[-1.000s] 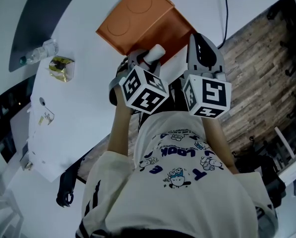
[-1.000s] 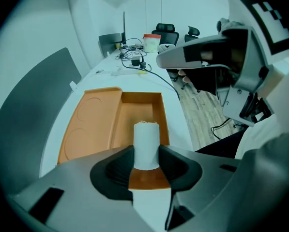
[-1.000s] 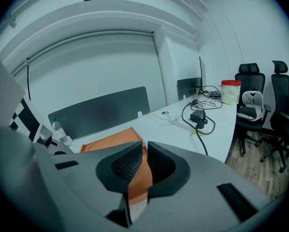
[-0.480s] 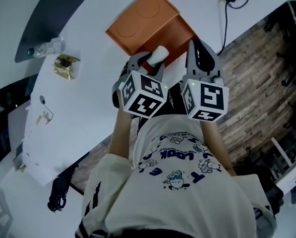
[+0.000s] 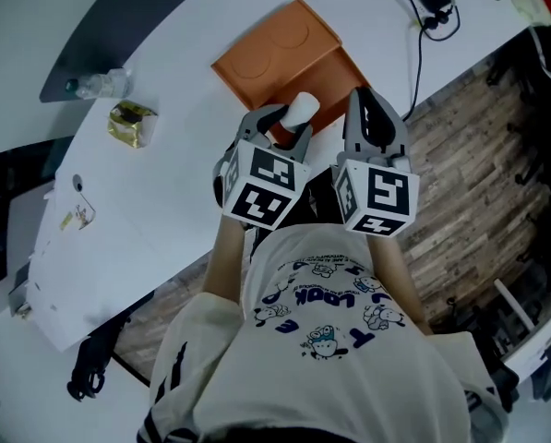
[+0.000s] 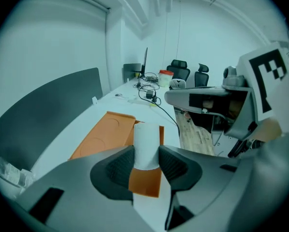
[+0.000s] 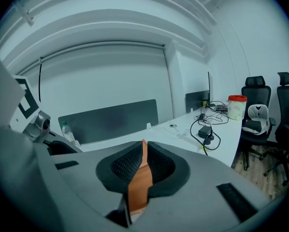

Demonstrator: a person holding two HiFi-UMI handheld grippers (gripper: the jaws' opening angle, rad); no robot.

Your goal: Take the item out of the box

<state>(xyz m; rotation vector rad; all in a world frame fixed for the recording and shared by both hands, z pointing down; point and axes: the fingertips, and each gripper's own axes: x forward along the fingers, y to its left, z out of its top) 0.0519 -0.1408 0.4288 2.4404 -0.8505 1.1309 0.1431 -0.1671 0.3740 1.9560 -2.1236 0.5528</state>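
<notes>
Two grips, as I see it: my left gripper (image 6: 146, 162) clamps the white cylindrical tube (image 6: 146, 141); my right gripper (image 7: 143, 164) pinches a wall of the shallow orange box (image 5: 273, 52).

Grey jaws of left gripper (image 6: 146, 161) around white cylinder (image 6: 146, 143) — black ribbed pads (image 7: 126, 164) of right gripper (image 7: 142, 170) on orange box (image 5: 275, 58) wall; marker cubes (image 5: 264, 187) black-and-white squares.

The left gripper (image 6: 145, 164) has its jaws pressed on both sides of a white roll (image 6: 146, 141), which stands up straight in the middle. An orange box (image 6: 101, 138) lies open on the white counter (image 6: 83, 128) at ten o'clock. Black chairs (image 6: 179, 67) sit far off at twelve o'clock.
</notes>
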